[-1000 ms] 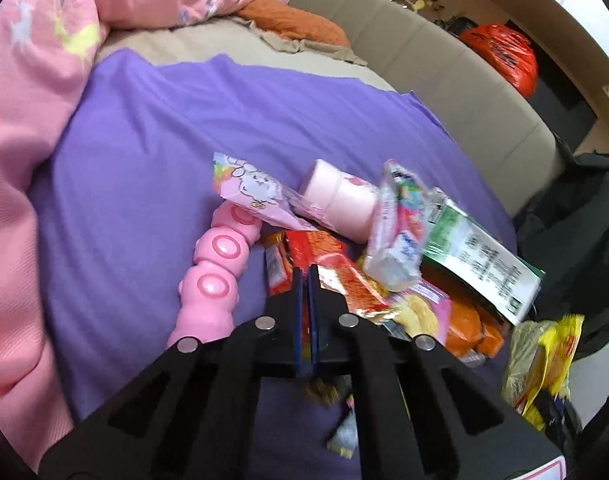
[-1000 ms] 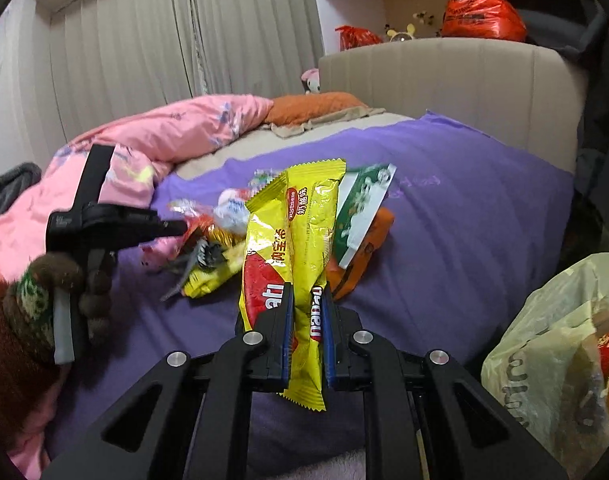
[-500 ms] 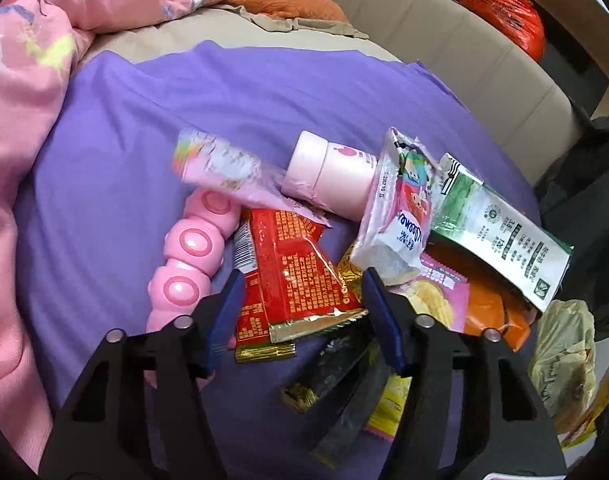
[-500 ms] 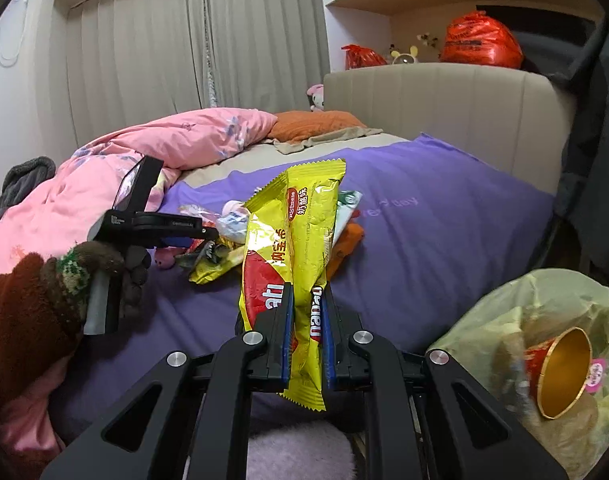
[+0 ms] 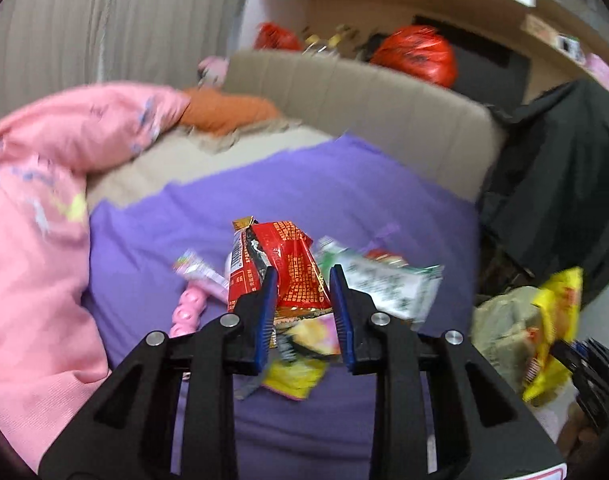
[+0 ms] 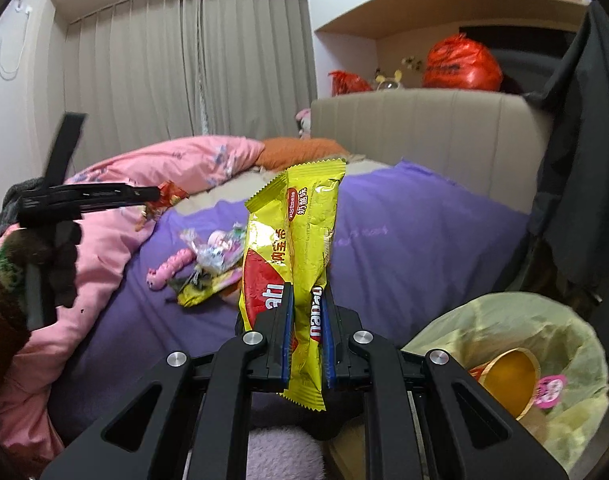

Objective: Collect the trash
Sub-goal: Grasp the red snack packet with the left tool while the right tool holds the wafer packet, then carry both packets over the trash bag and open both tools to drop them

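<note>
My left gripper (image 5: 302,280) is shut on a red snack wrapper (image 5: 288,268) and holds it lifted above the purple bedspread (image 5: 344,196); it also shows in the right wrist view (image 6: 156,194) with the red wrapper (image 6: 170,194) at its tip. My right gripper (image 6: 306,300) is shut on a yellow snack wrapper (image 6: 300,240), held upright beside the pale green trash bag (image 6: 536,344). A pile of loose wrappers (image 6: 212,276) lies on the bedspread, with a green-and-white packet (image 5: 388,284) among them.
A pink toy (image 6: 168,268) lies by the pile. A pink duvet (image 5: 36,240) covers the bed's left side. A beige headboard (image 6: 432,136) stands behind. A dark garment (image 5: 552,184) hangs at right. The trash bag holds a gold cup (image 6: 508,376).
My left gripper went from open over the red wrapper to shut on it and lifted it off the pile. My right gripper moved closer to the trash bag with the yellow wrapper.
</note>
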{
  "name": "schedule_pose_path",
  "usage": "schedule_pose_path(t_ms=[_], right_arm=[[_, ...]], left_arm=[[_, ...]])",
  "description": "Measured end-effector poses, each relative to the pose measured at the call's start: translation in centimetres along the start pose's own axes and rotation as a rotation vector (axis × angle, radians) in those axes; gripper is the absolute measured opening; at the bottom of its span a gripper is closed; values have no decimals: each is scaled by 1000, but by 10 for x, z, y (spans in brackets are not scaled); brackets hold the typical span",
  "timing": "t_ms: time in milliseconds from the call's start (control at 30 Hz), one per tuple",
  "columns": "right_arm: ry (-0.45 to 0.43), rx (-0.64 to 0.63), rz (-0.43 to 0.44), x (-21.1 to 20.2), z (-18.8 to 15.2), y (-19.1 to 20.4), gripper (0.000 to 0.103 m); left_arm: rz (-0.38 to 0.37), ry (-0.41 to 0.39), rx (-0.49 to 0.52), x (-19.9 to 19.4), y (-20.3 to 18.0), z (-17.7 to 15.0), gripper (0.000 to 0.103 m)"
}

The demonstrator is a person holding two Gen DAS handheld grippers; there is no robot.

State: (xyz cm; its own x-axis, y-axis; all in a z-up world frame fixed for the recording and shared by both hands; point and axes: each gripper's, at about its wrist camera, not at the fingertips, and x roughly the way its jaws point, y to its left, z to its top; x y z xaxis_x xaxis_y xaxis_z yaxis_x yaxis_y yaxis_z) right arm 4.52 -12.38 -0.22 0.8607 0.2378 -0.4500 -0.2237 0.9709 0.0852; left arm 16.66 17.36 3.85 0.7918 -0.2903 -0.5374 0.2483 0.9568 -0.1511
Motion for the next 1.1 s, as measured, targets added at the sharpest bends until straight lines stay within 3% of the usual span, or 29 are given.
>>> schedule_pose_path(t_ms=[300,500,733,900,1100], right_arm=[[-87,29,-116,-60,5,-46,13],[-121,78,-180,-98,-3,-86,13],[-133,98,-289,-128,-14,-129,13],[-108,133,-365,-140,-26,-168,13],[-41,158,-384,-129,-43,-198,13]], left_arm=[[-113,-79,179,-45,-122,9,26],[-198,-64,260,-44,-185,-1,26],[-453,50,222,-15,-234,-10,26],[-549,139,262,10,-272,-33,26],[-644,275,331,61,-334,-68,26]])
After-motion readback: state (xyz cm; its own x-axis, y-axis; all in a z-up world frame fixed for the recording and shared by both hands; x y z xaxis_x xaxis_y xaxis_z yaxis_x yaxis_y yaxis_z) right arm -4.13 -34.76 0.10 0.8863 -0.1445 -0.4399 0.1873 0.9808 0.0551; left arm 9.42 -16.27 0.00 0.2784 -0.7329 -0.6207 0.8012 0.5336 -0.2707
